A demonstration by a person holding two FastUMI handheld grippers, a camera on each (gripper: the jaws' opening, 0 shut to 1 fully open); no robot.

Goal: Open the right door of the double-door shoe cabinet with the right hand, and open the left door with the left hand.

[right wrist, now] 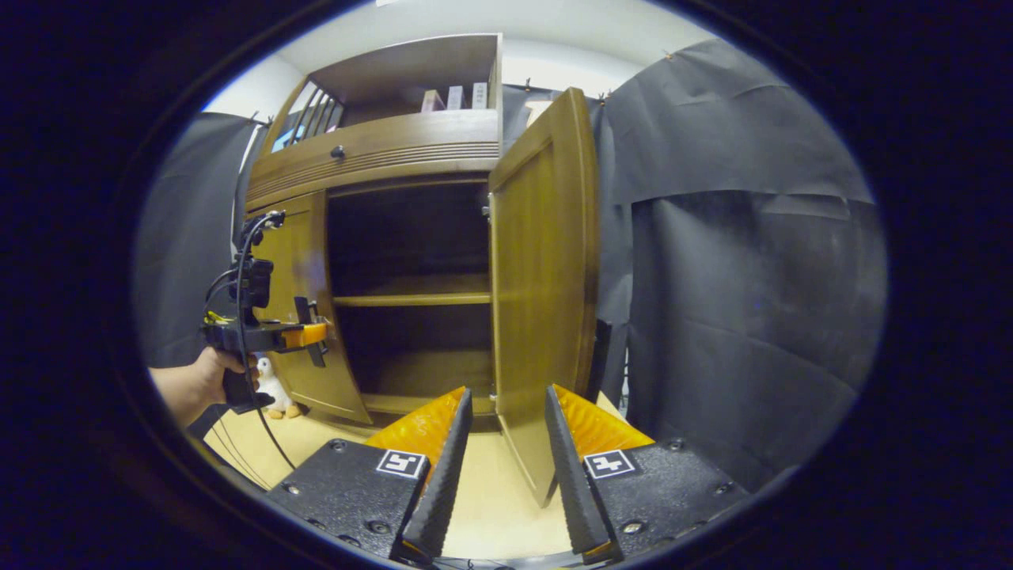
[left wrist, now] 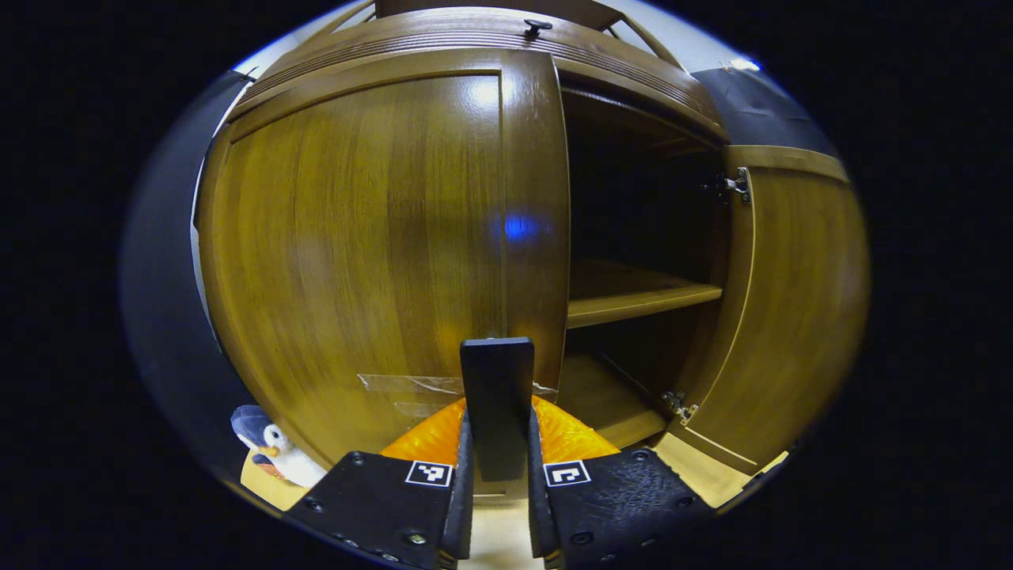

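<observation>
While the right door [right wrist: 542,301] of the shoe cabinet [right wrist: 380,150] stands wide open, the left door [left wrist: 356,245] is only a little way out from the front. The left gripper [left wrist: 497,443] has both fingers squeezed on the dark handle [left wrist: 497,396] of that left door. The right gripper [right wrist: 506,459] is back from the cabinet, its fingers apart and holding nothing.

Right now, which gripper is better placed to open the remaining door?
Left. The left gripper is shut on the left door's handle; that left door is barely ajar. The right gripper is open, free, with the right door already swung wide.
</observation>
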